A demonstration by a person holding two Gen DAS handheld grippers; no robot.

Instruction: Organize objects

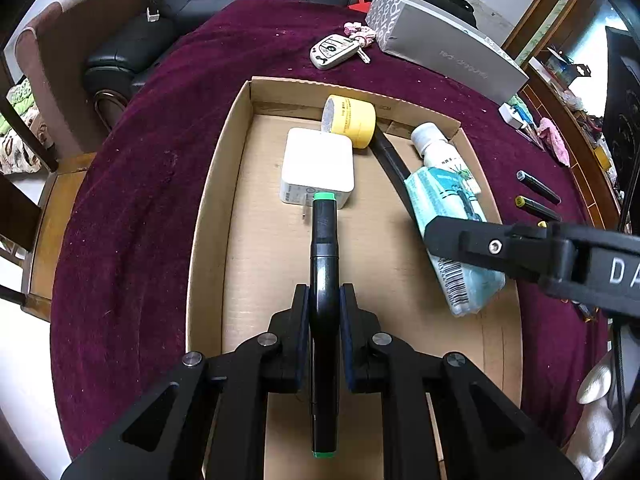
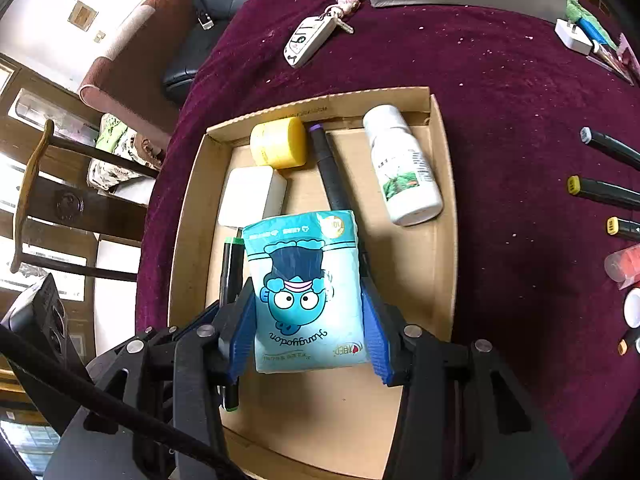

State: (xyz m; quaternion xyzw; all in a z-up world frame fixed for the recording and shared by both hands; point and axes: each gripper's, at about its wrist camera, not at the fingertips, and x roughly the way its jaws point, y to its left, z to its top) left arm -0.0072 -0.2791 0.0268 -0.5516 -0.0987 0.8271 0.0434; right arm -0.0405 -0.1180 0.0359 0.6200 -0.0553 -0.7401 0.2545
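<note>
My left gripper (image 1: 325, 296) is shut on a black marker with green ends (image 1: 325, 240), held lengthwise over the middle of the cardboard tray (image 1: 212, 200). In the right wrist view that marker (image 2: 232, 264) shows just left of the pack. My right gripper (image 2: 310, 296) is shut on a teal tissue pack (image 2: 306, 288) with a cartoon face, over the tray (image 2: 444, 200). In the left wrist view the pack (image 1: 448, 216) hangs at the tray's right side under the right gripper's finger. The tray holds a white block (image 1: 318, 166), yellow tape roll (image 1: 352, 120), white bottle (image 2: 404, 168) and a purple-capped marker (image 2: 328, 168).
The tray sits on a dark red tablecloth (image 1: 152, 160). A key fob (image 1: 334, 52) and a grey box (image 1: 448, 52) lie beyond it. Several black markers (image 2: 608, 192) and small caps lie to the tray's right. A chair (image 1: 52, 208) stands at the table's left edge.
</note>
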